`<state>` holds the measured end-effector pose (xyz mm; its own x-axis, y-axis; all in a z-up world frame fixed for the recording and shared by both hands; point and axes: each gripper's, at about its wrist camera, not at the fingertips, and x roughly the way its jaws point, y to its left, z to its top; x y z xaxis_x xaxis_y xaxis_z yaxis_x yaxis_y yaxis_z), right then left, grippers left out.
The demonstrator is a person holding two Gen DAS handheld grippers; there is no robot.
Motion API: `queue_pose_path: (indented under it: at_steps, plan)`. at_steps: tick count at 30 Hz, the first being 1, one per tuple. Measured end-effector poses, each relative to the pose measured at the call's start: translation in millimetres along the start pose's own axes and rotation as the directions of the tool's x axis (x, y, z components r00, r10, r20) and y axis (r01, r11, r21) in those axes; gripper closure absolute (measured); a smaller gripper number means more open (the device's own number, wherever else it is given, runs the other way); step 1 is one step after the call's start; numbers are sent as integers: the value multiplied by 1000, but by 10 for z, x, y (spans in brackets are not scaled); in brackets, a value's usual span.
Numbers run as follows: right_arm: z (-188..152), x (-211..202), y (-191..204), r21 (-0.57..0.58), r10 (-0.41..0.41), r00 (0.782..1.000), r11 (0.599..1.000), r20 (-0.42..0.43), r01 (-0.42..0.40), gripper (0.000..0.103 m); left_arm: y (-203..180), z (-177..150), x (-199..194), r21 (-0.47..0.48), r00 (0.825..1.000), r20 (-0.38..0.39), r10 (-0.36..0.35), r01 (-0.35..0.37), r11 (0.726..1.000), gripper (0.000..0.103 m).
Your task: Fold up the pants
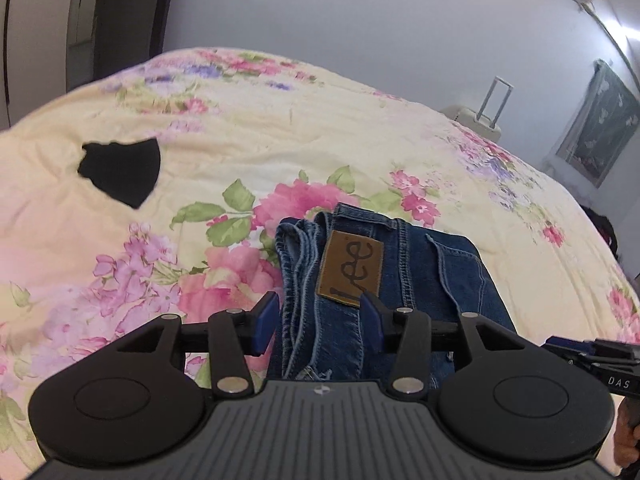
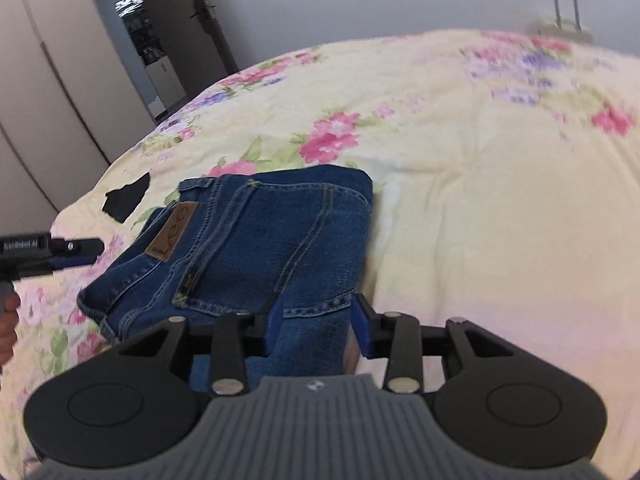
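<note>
Jeans (image 2: 256, 240) lie folded on bed (image 2: 480, 180), partly between both jaws. Left gripper (image 1: 318, 322) and right gripper (image 2: 316, 326) spread, denim unpinched. Risk: careless pull-back snags waistband, folded stack flops open.

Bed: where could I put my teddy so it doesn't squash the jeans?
The widest bare patch of floral bedspread lies right of the folded Lee jeans, up to the far edge by the suitcase. Another lies beyond the jeans, right of the black cloth. The near edge is crowded: both grippers' fingers straddle the jeans.
</note>
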<state>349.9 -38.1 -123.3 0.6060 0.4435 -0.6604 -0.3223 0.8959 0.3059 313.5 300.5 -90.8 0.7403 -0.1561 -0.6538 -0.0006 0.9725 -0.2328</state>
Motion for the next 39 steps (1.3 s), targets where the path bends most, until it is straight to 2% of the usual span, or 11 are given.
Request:
queue_pose_path:
  at_steps: [2, 4, 10, 14, 17, 24, 27, 29, 33, 35, 39]
  plan:
    - [-78, -95, 166, -68, -10, 1000, 998, 15, 11, 70, -208, -105, -21, 87, 999, 20, 26, -28, 996, 52]
    - [-174, -141, 288, -113, -15, 1000, 993, 16, 17, 73, -316, -209, 2, 140, 998, 16, 53, -54, 989, 64]
    - [-471, -22, 391, -166, -56, 998, 985, -39, 49, 79, -164, -436, 284, 131, 990, -65, 127, -117, 984, 76]
    - [-577, 143, 394, -218, -86, 992, 974, -97, 63, 78, 2, -535, 461, 69, 986, -119, 116, -108, 992, 75]
    - [-634, 283, 332, -202, -78, 989, 978, -127, 51, 76, 83, -563, 501, 21, 987, -130, 98, -96, 995, 69]
    - [-576, 331, 333, -213, -76, 982, 976, -172, 38, 75, -50, -429, 369, 38, 980, -134, 146, -143, 989, 68]
    - [-409, 217, 344, -189, -64, 976, 982, -206, 24, 65, -174, -283, 103, 109, 980, -85, 178, -168, 980, 68]
    - [-311, 34, 346, -163, -51, 982, 986, -184, 21, 43, -253, -151, -143, 146, 981, -45, 189, -180, 973, 66]
    - [-102, -453, 459, -176, -35, 993, 984, -114, 15, 38, -459, 146, -728, 244, 971, 68, 229, -239, 940, 52]
    - [-11, -721, 569, -200, -47, 997, 979, -63, 33, 32, -593, 258, -1070, 278, 955, 157, 253, -289, 916, 42]
    - [136, -1342, 825, -229, -29, 996, 972, 80, 46, 24, -916, 334, -1713, 287, 901, 325, 287, -383, 878, 22]
